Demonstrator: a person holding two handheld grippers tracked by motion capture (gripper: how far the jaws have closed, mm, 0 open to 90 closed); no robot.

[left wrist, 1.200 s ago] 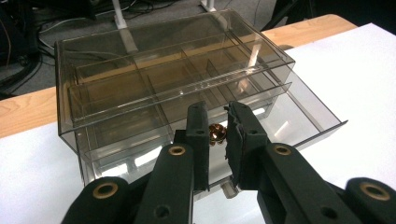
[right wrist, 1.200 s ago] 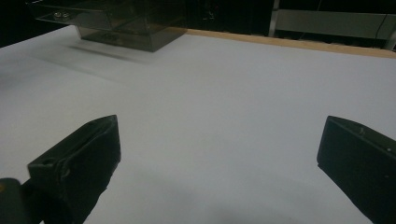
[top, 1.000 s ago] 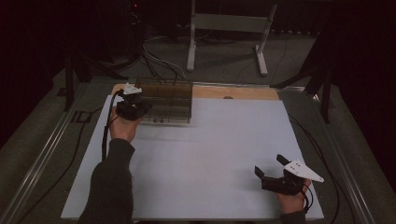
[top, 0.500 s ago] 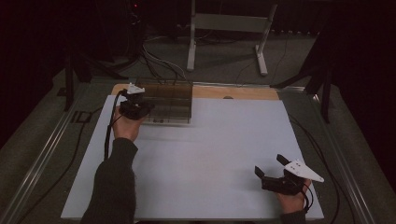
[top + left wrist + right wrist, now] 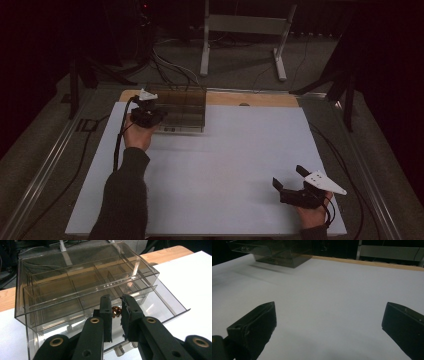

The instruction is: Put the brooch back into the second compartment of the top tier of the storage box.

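A clear smoky plastic organiser box (image 5: 185, 107) stands at the table's far left, its lower drawer (image 5: 170, 307) pulled out toward me. My left gripper (image 5: 151, 119) hovers over that open drawer at the box's front left corner. In the left gripper view its jaws (image 5: 116, 298) stand almost together, with a small brass-coloured piece (image 5: 115, 311) filling the narrow gap between them. My right gripper (image 5: 288, 176) rests near the table's front right, wide open with nothing between the jaws (image 5: 329, 307). The box (image 5: 274, 252) shows far off in the right gripper view.
The white tabletop (image 5: 225, 165) stretches between the two grippers. A wooden strip (image 5: 260, 99) runs along its far edge. Cables (image 5: 117, 150) trail from the left gripper down the left side. A metal stand (image 5: 240, 30) and dark floor lie beyond the table.
The left hand has shifted slightly at the box's front; the forearm has swung a little. The right gripper has not moved.
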